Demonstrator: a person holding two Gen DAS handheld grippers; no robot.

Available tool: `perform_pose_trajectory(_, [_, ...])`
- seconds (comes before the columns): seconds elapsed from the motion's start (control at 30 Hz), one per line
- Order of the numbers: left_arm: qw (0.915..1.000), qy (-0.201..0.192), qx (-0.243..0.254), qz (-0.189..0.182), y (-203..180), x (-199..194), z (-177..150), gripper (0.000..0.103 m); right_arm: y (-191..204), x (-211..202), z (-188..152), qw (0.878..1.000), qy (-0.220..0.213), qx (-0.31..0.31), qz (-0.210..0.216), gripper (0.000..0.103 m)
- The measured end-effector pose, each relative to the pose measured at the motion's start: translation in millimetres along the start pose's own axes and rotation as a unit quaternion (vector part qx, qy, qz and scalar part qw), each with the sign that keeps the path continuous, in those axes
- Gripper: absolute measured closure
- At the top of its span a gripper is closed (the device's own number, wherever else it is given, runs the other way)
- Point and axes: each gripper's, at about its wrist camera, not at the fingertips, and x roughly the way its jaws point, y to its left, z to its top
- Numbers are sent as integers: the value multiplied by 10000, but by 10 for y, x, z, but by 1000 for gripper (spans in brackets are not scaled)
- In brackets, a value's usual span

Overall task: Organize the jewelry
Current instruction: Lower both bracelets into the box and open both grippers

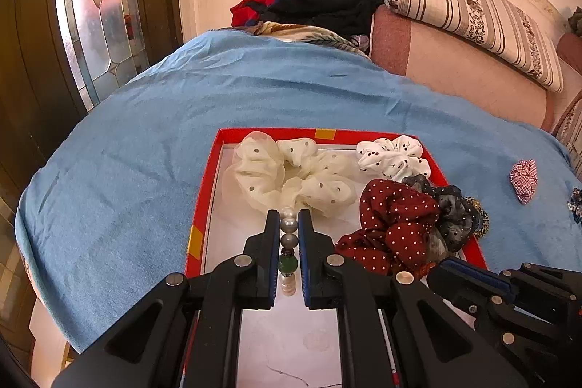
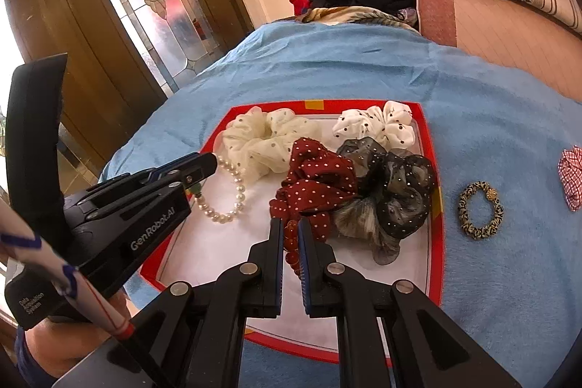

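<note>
While both tools hover over red tray (image 2: 434,224) on blue bed cover: left tool (image 1: 289,224) clamped on pearl bracelet (image 2: 232,195), strand running along finger axis, loop trailing onto tray floor. Right tool (image 2: 291,231) pinched on red bead bracelet (image 2: 291,242), just beside maroon scrunchie (image 2: 316,184). Both pitched steeply downward.

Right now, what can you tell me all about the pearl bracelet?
The pearl bracelet is a loop of round, glossy white pearls, with two grey beads, a dark green bead and small dark spacers on one stretch. That stretch is pinched in the shut left gripper. The rest drapes over the white floor of the red tray, with its far end against the cream dotted scrunchie.
</note>
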Motion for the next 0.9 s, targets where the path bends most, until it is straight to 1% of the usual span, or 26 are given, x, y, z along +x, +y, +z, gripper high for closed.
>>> perform_pose_trajectory(0.47, [9998, 174, -27, 11, 15, 131, -9, 94, -134, 101, -6, 9998, 65, 89, -135, 95])
perform_pose_trajectory(0.67, [9995, 290, -106, 4, 68, 218, -18, 94, -185, 153, 20, 9997, 88, 100, -229, 95])
perform_pose_trajectory(0.9, [9984, 450, -319, -80, 188, 332, -3, 94, -280, 207, 54, 9992, 110, 167, -331, 95])
